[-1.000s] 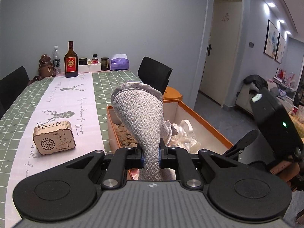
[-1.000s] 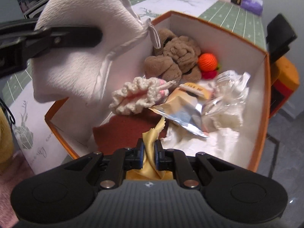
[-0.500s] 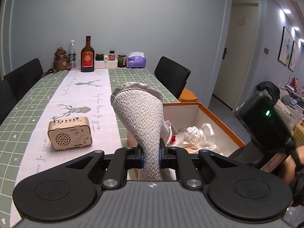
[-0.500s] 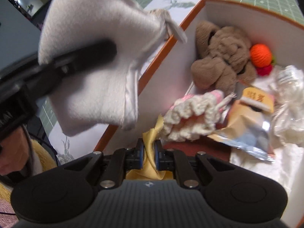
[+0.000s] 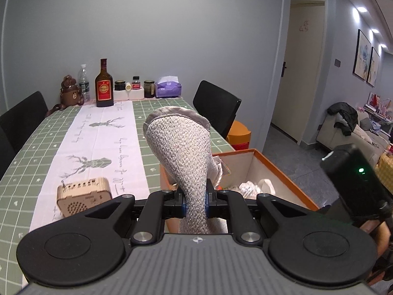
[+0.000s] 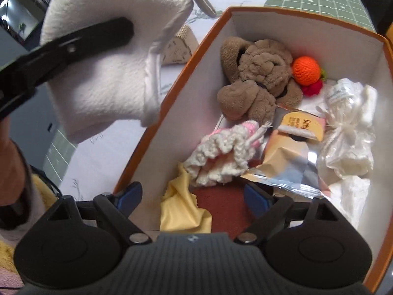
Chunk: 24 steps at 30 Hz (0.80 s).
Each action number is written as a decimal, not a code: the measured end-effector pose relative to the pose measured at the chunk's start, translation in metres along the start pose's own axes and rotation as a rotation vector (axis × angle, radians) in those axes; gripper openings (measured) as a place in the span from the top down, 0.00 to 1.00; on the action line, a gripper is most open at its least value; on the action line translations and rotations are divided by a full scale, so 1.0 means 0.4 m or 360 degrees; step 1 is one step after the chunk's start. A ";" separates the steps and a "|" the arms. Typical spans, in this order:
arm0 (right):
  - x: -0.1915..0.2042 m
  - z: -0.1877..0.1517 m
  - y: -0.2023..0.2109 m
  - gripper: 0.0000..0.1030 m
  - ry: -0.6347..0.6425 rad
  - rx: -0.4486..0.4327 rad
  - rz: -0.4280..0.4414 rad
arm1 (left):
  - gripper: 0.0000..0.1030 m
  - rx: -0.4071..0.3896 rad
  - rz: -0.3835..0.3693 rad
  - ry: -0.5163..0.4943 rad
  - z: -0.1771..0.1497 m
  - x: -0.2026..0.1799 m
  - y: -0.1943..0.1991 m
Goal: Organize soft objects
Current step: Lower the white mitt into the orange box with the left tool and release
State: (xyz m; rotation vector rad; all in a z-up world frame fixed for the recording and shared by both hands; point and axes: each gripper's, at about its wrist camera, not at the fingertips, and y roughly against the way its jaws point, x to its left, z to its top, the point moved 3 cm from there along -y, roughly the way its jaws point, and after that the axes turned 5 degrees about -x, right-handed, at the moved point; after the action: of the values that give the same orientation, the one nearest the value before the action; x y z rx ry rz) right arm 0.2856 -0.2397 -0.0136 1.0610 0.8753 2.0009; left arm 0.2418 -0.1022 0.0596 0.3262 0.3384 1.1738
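My left gripper (image 5: 195, 202) is shut on a grey knitted mitt (image 5: 181, 147) and holds it up over the table's right side, beside the orange box (image 5: 277, 169). In the right wrist view the mitt's white fleece side (image 6: 105, 56) hangs left of the box. My right gripper (image 6: 189, 199) is open over the near end of the orange box (image 6: 294, 14). A yellow cloth (image 6: 181, 209) lies loose between its fingers on a red-brown cloth (image 6: 221, 206). The box also holds a brown plush dog (image 6: 258, 76), an orange crochet ball (image 6: 305, 70) and a white crochet piece (image 6: 226, 154).
A foil snack packet (image 6: 289, 157) and a plastic-wrapped white bundle (image 6: 348, 132) lie in the box. On the table stand a wooden radio (image 5: 83, 194), a bottle (image 5: 104, 86), jars and a tissue box (image 5: 169, 88) at the far end. Black chairs (image 5: 218, 108) flank the table.
My right gripper has opened and let go of the yellow cloth, which now lies in the box. My left gripper has lifted the mitt further left of the box.
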 end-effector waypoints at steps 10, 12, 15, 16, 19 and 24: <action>-0.015 0.002 0.147 0.12 0.0138 -0.0203 -0.0228 | 0.86 0.0130 -0.0107 -0.0115 0.040 -0.114 -0.151; -0.024 -0.002 0.161 0.12 0.0143 -0.0229 -0.0256 | 0.86 0.0176 -0.0118 -0.0107 0.038 -0.137 -0.191; -0.032 -0.010 0.161 0.12 0.0138 -0.0232 -0.0277 | 0.86 0.0261 -0.0123 -0.0057 0.028 -0.158 -0.254; -0.036 -0.014 0.159 0.12 0.0138 -0.0229 -0.0276 | 0.86 0.0296 -0.0120 -0.0037 0.024 -0.159 -0.276; -0.036 -0.021 0.155 0.11 0.0159 -0.0216 -0.0281 | 0.85 0.0381 -0.0102 0.0021 0.011 -0.157 -0.330; -0.055 -0.032 0.152 0.12 0.0164 -0.0214 -0.0277 | 0.33 0.0477 -0.0109 0.0163 -0.006 -0.125 -0.373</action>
State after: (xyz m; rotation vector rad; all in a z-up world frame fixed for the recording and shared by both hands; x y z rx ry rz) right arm 0.2678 -0.2929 0.0212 0.7859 0.8430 1.9514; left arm 0.3481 -0.2011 -0.0007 0.5124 0.6133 1.0744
